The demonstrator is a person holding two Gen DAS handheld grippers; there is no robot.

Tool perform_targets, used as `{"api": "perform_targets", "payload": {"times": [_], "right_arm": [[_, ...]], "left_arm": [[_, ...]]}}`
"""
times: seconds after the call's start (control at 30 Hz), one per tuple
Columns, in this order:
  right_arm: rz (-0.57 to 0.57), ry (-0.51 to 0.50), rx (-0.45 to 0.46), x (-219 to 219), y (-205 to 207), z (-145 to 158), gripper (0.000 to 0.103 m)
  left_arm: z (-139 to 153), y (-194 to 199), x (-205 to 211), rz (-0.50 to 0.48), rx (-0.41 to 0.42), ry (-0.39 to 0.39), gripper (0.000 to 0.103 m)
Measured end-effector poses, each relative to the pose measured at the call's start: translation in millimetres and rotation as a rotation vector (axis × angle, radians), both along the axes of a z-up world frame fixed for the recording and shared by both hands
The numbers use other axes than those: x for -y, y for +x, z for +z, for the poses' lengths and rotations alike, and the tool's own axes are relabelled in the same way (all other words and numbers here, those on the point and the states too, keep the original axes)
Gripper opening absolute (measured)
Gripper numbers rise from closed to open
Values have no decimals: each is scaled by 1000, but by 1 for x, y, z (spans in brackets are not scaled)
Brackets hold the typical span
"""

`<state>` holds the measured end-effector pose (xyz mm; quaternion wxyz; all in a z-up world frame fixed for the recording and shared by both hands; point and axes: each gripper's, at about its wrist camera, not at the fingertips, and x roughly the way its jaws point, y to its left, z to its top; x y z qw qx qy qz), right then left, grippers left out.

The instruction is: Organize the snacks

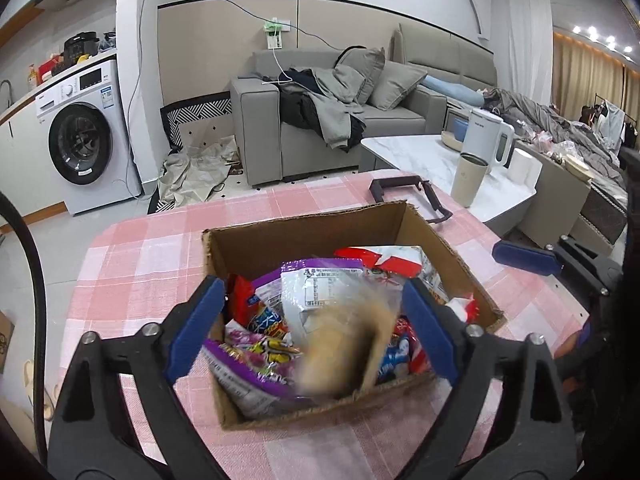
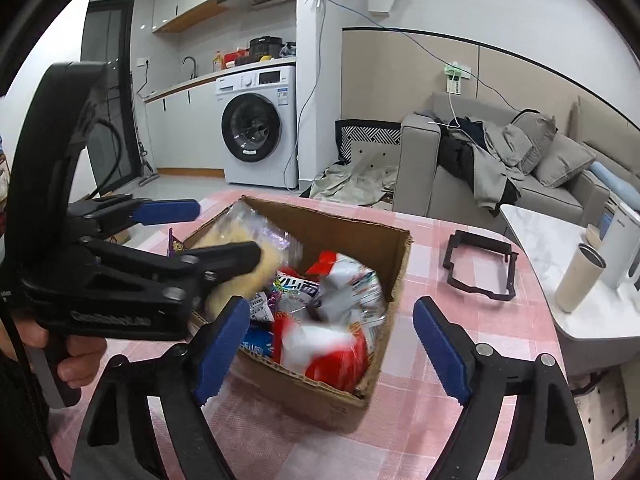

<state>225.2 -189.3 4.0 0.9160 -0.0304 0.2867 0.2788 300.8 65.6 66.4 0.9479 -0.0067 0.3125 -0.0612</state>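
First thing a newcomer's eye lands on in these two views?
The cardboard box crammed with bright snack packets, on the pink checked tablecloth. Next, a motion-blurred tan snack bag over the box between the wide-open left gripper. The right gripper hangs open and empty beside the box.

Bright, even indoor light, heavy fisheye bending with dark corners, and motion blur smearing the clear tan-filled snack bag (image 1: 348,344).

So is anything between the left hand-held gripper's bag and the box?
Nothing visible. The clear bag of pale snacks is blurred between the open left hand-held gripper's fingers, directly over the open cardboard box. Only packets already inside lie beneath it.
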Motion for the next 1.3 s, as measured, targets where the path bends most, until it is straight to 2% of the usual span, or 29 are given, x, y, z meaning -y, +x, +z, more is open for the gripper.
{"api": "perform_targets", "payload": {"times": [0.03,0.07,0.17,0.37,0.67,0.97,1.3], "right_arm": [[-1,7,-5,2,-1,0,90],[-5,16,-9,5,-2,0,95],[-22,54,-7,15,-8,0,102],[-18,125,-6,29,-23,0,103],[-9,223,16,44,-54,-4,103],[11,212,76,38,-80,-12,103],[8,222,121,36,-86,-26,103]], "left_arm": [[1,-5,-3,6,7,-8,102],[3,-10,-5,17,17,-15,102],[9,-28,-11,25,43,-27,102],[8,-60,-23,57,60,-61,102],[-16,-105,-37,119,72,-63,102],[-38,-136,-39,154,126,-43,102],[-52,-144,-37,198,183,9,102]]}}
